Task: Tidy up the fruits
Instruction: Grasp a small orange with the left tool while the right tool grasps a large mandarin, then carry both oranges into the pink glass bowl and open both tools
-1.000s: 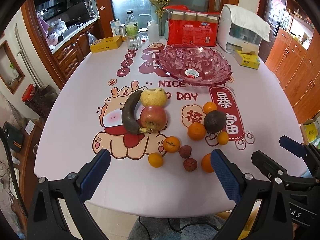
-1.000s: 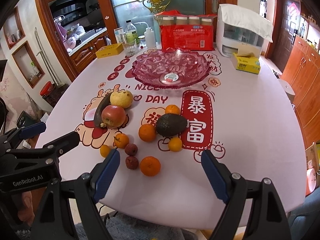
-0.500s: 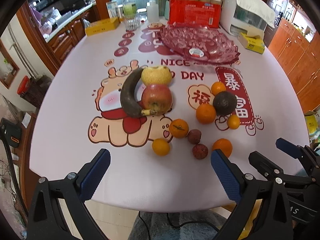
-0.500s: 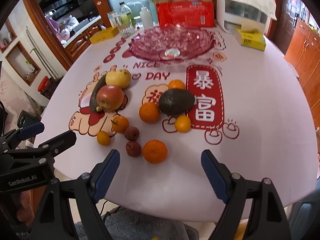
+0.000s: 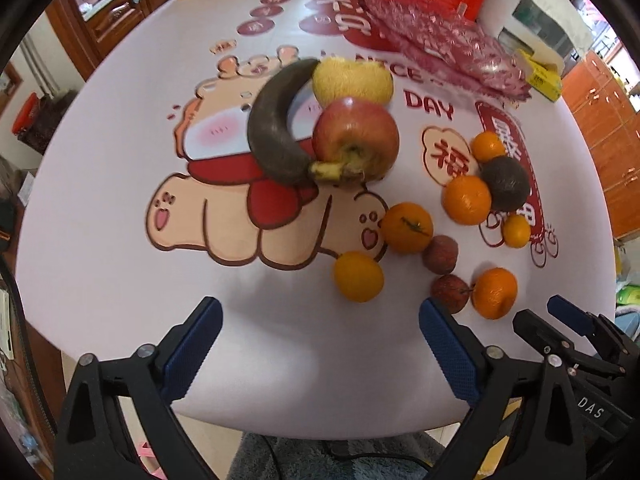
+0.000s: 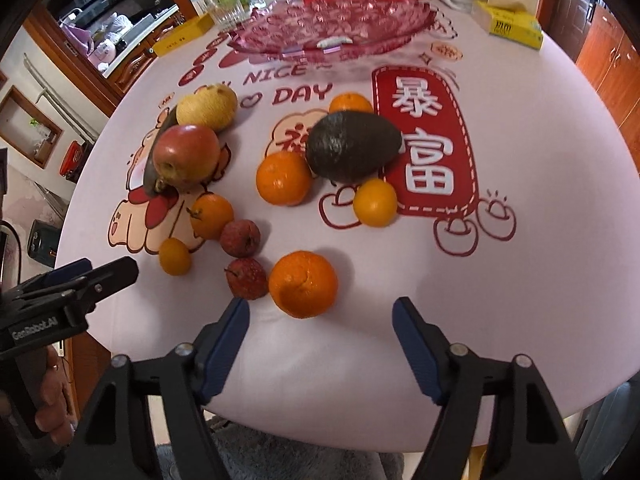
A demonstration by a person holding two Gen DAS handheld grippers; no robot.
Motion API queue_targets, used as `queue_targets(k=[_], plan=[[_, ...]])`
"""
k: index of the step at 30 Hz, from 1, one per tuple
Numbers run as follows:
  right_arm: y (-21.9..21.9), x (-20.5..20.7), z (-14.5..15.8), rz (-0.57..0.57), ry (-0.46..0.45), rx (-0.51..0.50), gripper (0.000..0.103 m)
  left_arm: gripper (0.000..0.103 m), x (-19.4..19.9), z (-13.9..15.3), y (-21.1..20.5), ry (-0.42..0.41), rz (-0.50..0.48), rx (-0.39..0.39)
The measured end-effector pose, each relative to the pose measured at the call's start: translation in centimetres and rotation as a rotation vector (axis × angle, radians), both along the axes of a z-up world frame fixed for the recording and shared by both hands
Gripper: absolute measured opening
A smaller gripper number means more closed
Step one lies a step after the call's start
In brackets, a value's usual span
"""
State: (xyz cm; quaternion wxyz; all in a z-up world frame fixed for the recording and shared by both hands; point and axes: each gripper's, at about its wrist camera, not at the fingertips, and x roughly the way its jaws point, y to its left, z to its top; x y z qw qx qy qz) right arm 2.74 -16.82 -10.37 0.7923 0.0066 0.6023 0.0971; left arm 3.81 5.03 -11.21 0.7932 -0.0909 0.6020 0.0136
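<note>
Filling the far end of the table (image 6: pixel 540 200), pink glass bowl (image 6: pixel 332 24), no fruit inside. Nearer, on the printed cloth: dark banana (image 5: pixel 276 128) touching red apple (image 5: pixel 356 140) and yellow pear (image 5: pixel 352 82); avocado (image 6: pixel 352 146) among oranges; nearest orange (image 6: pixel 303 284) just beside two lychees. Left gripper (image 5: pixel 320 350) and right gripper (image 6: pixel 320 346) spread wide, holding nothing, above the near edge.

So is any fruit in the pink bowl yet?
No, the pink bowl holds only a sticker label; the avocado, apple and oranges lie on the tablecloth.
</note>
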Motion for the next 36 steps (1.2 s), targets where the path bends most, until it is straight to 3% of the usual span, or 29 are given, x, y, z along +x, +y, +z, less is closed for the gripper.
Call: queue_targets(k=[3, 5, 9, 19, 24, 36], plan=[[-0.2, 0.2, -0.9, -0.011, 0.022, 0.012, 0.07, 0.09, 0.4, -1.0, -0.3, 0.017, -0.027, -0.032], [-0.2, 0.4, -1.6, -0.016, 0.038, 0.026, 0.063, 0.086, 0.6, -1.5, -0.6, 0.016, -0.038, -0.058], [-0.1, 0.6, -2.6, -0.015, 0.057, 0.038, 0.055, 0.074, 1.1, -2.1, -0.8, 0.014, -0.053, -0.076], [0.7, 1.0, -3.8, 0.002, 0.067, 0.091, 0.054, 0.045, 2.0, -3.4, -1.6, 0.017, -0.074, -0.118], [0.7, 0.9, -4.1, 0.007, 0.062, 0.128, 0.047, 0.032, 2.1, -3.9, -1.4, 0.008, -0.052, -0.12], [1.3, 0.7, -3.6, 0.031, 0.011, 0.115, 0.041, 0.029, 1.0, -3.1, -1.2, -0.041, -0.05, -0.132]])
